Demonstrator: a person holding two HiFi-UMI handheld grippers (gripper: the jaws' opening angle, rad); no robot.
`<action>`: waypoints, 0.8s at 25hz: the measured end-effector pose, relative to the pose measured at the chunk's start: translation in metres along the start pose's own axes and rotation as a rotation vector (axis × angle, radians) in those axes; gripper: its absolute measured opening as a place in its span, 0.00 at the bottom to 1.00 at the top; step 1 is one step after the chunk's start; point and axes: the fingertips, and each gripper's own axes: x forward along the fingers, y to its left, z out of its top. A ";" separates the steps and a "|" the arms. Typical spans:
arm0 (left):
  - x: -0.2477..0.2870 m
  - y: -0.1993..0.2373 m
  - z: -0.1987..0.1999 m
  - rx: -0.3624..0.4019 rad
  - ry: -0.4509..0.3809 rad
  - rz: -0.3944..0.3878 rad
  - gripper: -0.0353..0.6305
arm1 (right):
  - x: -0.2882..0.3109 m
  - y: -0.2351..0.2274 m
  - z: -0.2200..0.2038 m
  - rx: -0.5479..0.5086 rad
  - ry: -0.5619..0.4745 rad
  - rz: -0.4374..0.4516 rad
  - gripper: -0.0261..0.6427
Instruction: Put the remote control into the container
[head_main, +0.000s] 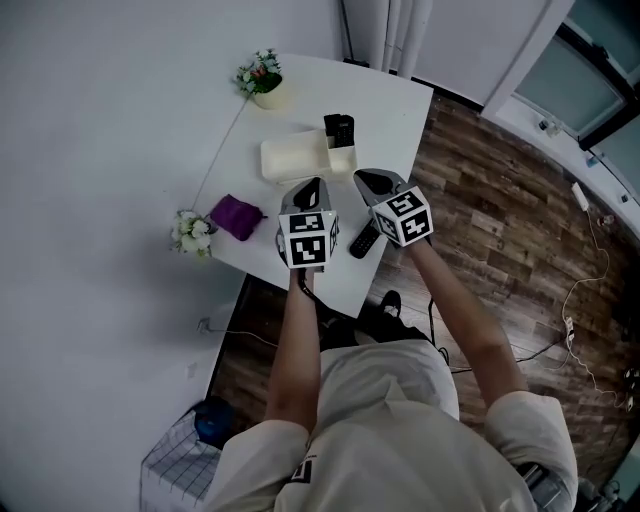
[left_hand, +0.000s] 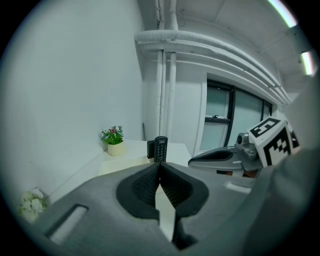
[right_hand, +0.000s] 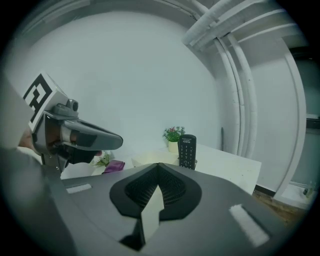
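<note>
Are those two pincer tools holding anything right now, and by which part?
Nothing is held. The left gripper and the right gripper are both shut on nothing; a remote control lies on the table near them.

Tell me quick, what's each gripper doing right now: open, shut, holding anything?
Left gripper: shut, nothing between its jaws.
Right gripper: shut, nothing between its jaws.
</note>
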 end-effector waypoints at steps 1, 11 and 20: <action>0.000 -0.004 0.001 -0.006 -0.001 0.013 0.06 | -0.004 -0.001 0.000 -0.007 -0.001 0.020 0.04; 0.003 -0.046 -0.008 -0.064 -0.037 0.062 0.06 | -0.028 0.005 -0.041 -0.261 0.122 0.393 0.04; -0.014 -0.031 -0.053 -0.119 -0.003 0.143 0.06 | -0.055 0.070 -0.162 -1.097 0.547 0.944 0.29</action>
